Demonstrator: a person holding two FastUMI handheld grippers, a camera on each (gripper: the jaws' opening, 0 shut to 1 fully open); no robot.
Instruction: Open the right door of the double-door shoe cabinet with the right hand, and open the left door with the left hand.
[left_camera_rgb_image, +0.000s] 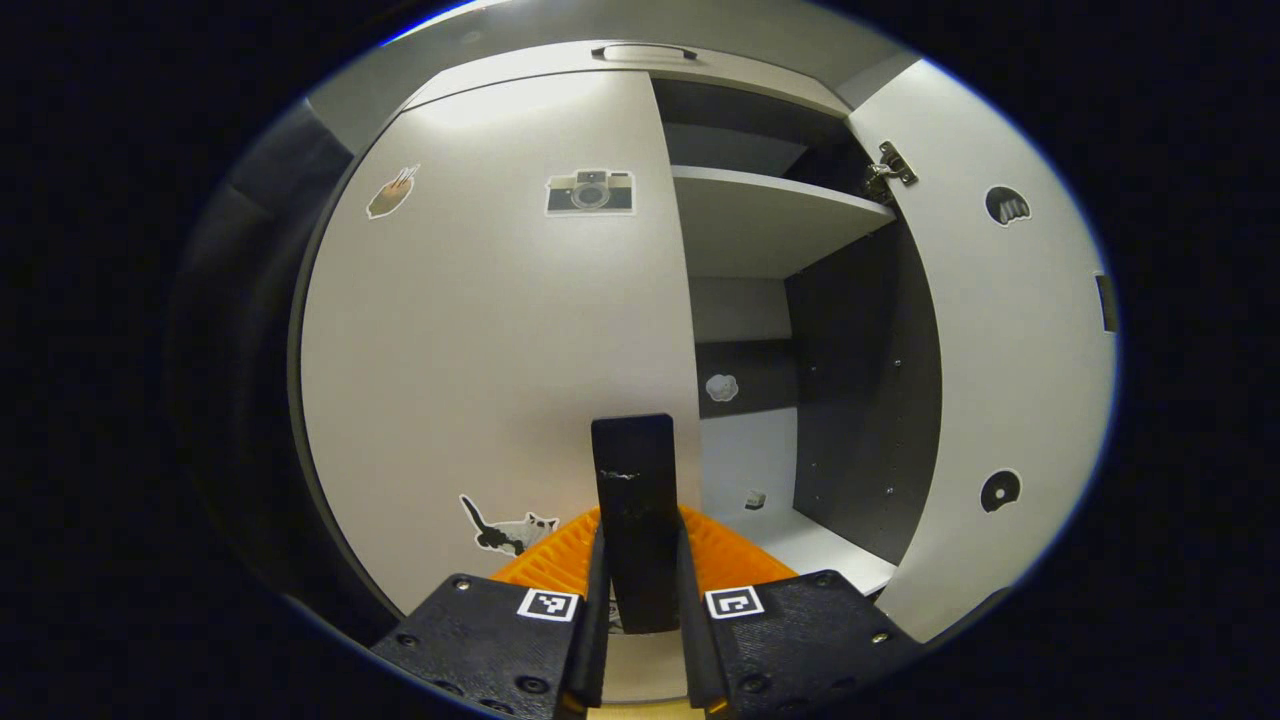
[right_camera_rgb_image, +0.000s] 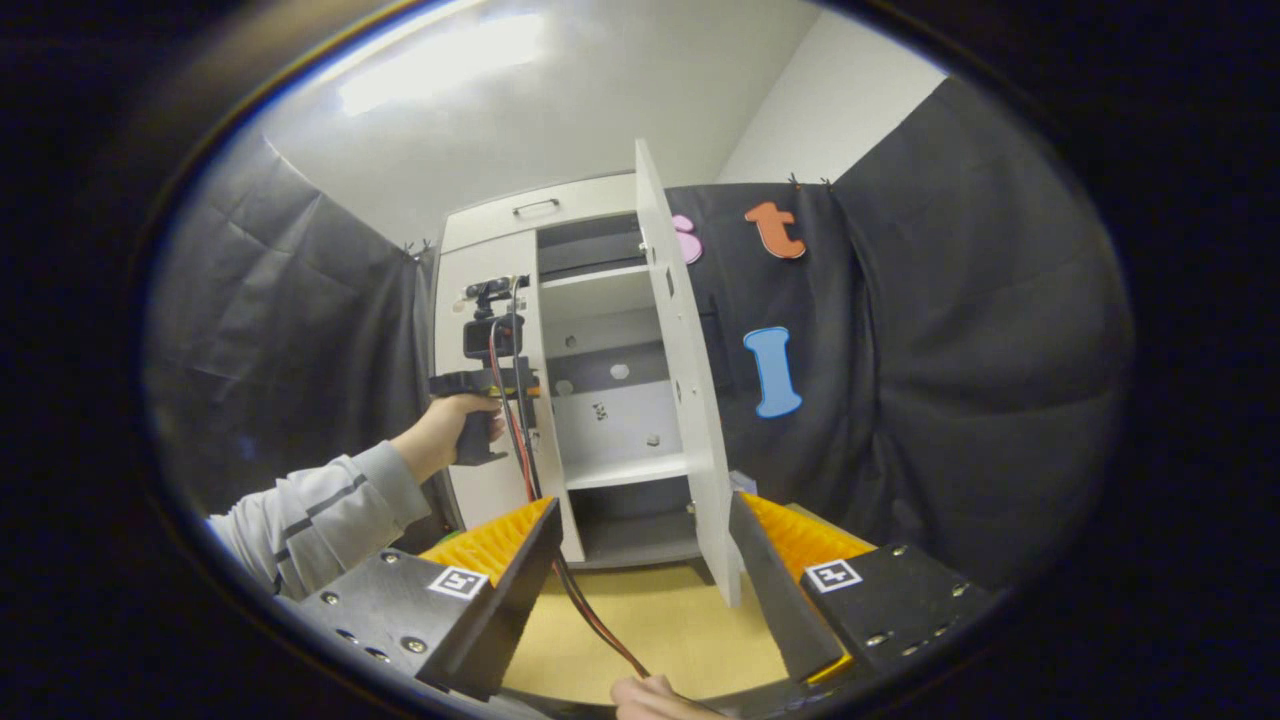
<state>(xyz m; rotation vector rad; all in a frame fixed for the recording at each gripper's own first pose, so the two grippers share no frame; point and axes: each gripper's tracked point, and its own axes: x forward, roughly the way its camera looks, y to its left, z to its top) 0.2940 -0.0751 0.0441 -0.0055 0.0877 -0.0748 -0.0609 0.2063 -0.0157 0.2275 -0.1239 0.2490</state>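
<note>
- Shoe cabinet (right_camera_rgb_image: 600, 400) stands on the bench (right_camera_rgb_image: 650, 620) against the booth wall. Right door (right_camera_rgb_image: 690, 400) is swung wide, edge-on to the right gripper view, so that half of the task looks done.
- Left door (left_camera_rgb_image: 500, 320) is flush shut, stickers facing out; the open bay beside it shows a shelf (left_camera_rgb_image: 770, 215) and the hinge (left_camera_rgb_image: 890, 170) on the right door's inner face.
- Left claw (left_camera_rgb_image: 640, 520) is right up at the left door's free edge, fingers near-together with a dark upright strip between them. Probably the door edge or pull, gripped to lever the door outward. Can't confirm that both pads press on it.
- In the right gripper view, a hand (right_camera_rgb_image: 455, 420) in a grey striped sleeve holds that tool level at the door's inner edge.
- Right claw (right_camera_rgb_image: 640, 590) is backed off, spread wide and empty: job finished, staying clear of the swing.
</note>
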